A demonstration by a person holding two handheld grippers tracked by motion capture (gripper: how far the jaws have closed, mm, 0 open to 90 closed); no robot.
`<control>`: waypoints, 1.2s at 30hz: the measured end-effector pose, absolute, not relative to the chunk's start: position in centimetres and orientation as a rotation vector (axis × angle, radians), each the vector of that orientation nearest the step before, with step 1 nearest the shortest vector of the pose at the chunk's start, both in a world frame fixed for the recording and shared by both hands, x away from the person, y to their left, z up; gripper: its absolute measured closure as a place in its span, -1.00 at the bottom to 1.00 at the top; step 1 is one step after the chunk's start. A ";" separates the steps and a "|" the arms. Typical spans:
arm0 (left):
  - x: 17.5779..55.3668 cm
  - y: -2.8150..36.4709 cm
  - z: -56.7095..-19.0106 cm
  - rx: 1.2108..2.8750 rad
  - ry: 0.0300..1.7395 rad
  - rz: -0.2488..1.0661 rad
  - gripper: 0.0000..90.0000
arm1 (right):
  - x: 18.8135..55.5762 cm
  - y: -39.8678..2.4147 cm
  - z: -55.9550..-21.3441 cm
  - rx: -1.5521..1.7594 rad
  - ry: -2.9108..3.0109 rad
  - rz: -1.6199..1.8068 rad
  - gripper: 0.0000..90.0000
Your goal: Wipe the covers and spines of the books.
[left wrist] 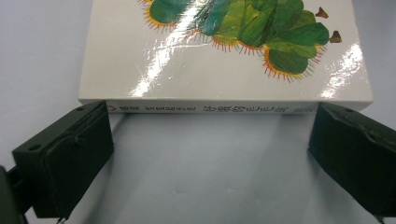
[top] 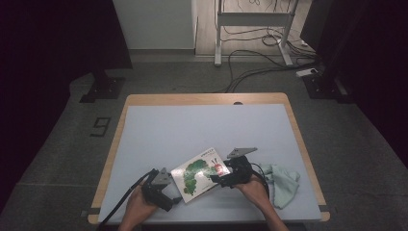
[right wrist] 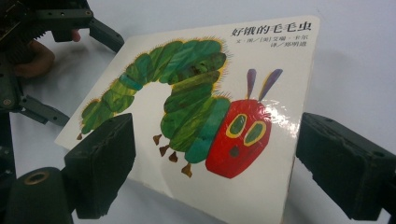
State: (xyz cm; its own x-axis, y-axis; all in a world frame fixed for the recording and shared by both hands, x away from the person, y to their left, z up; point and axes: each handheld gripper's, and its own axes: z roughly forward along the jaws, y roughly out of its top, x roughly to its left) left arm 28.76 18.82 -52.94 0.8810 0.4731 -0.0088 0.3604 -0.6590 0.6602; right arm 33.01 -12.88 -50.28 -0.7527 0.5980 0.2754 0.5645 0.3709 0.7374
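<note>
A white board book (top: 197,174) with a green caterpillar on its cover lies askew on the pale mat near the table's front. My left gripper (top: 173,196) rests low at the book's spine (left wrist: 205,108), open, one jaw beyond each end of it and nothing between the pads. In the right gripper view the book (right wrist: 187,107) has a red caterpillar head and printed title. My right gripper (top: 219,178) is open at the opposite edge, with one jaw over the cover, the other off the book's side, and neither pad pressing. The left gripper (right wrist: 77,74) is across the book there.
A crumpled pale green cloth (top: 284,185) lies on the mat just right of my right hand. The mat (top: 202,130) covers a wooden table with a bare rim (top: 207,98). Beyond it, a desk frame (top: 252,19) and cables (top: 260,67) are on the floor.
</note>
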 end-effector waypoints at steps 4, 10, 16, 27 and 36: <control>28.8 18.8 -52.9 2.357 0.597 0.213 -1.00 | 32.9 -12.9 -50.4 1.083 2.624 1.414 -0.67; 28.8 18.8 -52.9 2.357 0.597 0.213 -1.00 | 32.7 -12.1 -49.9 1.003 2.639 1.324 -0.64; 28.8 18.8 -53.0 2.357 0.597 0.213 -1.00 | 33.9 -12.1 -49.1 0.919 2.693 1.230 -0.50; 28.8 18.8 -52.9 2.357 0.597 0.214 -1.00 | 34.5 -12.3 -48.2 0.826 2.792 1.191 -0.27; 28.9 19.2 -52.8 2.320 0.641 0.164 -1.00 | 33.9 -13.2 -48.7 0.796 2.791 1.199 -0.09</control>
